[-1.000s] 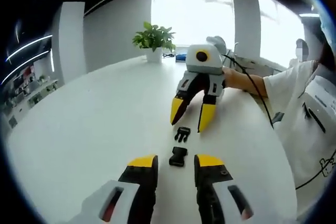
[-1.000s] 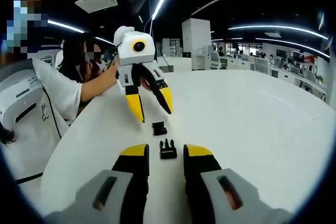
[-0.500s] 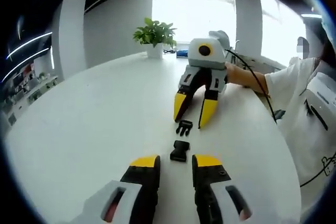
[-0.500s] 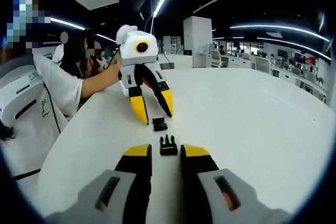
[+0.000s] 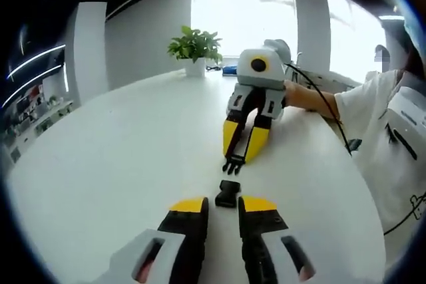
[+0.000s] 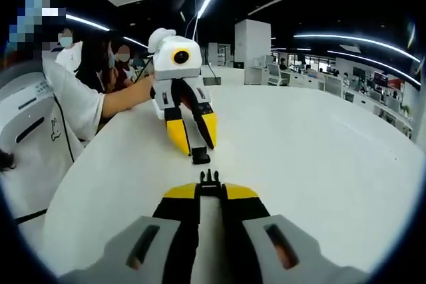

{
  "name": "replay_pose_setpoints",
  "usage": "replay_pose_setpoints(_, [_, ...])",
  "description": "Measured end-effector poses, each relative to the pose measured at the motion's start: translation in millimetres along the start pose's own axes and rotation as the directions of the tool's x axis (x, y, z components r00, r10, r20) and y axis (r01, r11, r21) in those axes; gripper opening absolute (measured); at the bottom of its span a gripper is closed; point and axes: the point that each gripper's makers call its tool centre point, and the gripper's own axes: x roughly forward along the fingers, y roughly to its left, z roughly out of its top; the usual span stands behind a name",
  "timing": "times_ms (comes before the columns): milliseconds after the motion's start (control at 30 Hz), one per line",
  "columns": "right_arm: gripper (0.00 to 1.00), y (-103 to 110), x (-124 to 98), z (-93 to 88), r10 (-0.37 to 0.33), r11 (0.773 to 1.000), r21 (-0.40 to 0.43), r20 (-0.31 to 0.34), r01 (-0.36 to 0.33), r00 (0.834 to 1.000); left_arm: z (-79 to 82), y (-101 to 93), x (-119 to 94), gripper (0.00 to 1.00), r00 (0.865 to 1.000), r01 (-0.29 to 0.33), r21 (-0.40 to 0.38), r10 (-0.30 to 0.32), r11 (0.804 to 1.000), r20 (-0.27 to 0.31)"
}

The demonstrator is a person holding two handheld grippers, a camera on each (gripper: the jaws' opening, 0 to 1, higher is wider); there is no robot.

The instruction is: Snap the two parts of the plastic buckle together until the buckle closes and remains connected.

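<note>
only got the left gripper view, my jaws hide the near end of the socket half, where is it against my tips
Observer: In the right gripper view the socket half lies flat on the table, right at the left gripper tips.
Operator: prongs lined up with it
Observer: Not quite. Seen along the right gripper, the pronged half points a little to the right of the socket half, with bare table between them.

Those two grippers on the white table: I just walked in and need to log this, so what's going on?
A person holds a gripper in each hand over a white table. The right gripper has its jaws closed on the pronged buckle half. The left gripper has its jaws around the socket half, nearly shut. The two halves lie apart, not yet snapped.
</note>
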Motion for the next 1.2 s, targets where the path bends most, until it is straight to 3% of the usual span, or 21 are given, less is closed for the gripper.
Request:
replay_pose_setpoints(233, [0.12,0,0,0.0,0.002,1.000,0.003,0.001,-0.002,1.000,0.6,0.5,0,0.12,1.000,0.007,0.010,-0.007,1.000,0.009])
replay_pose_setpoints(700, [0.12,7,2,1.5,0.022,1.000,-0.007,0.001,-0.022,1.000,0.1,-5.8,1,0.11,0.999,0.034,0.015,-0.034,0.999,0.016])
replay_pose_setpoints(1200, [0.12,16,2,4.5,0.061,0.998,-0.006,0.017,-0.061,0.998,5.1,-11.9,3,0.11,0.999,0.009,-0.021,-0.008,1.000,0.040])
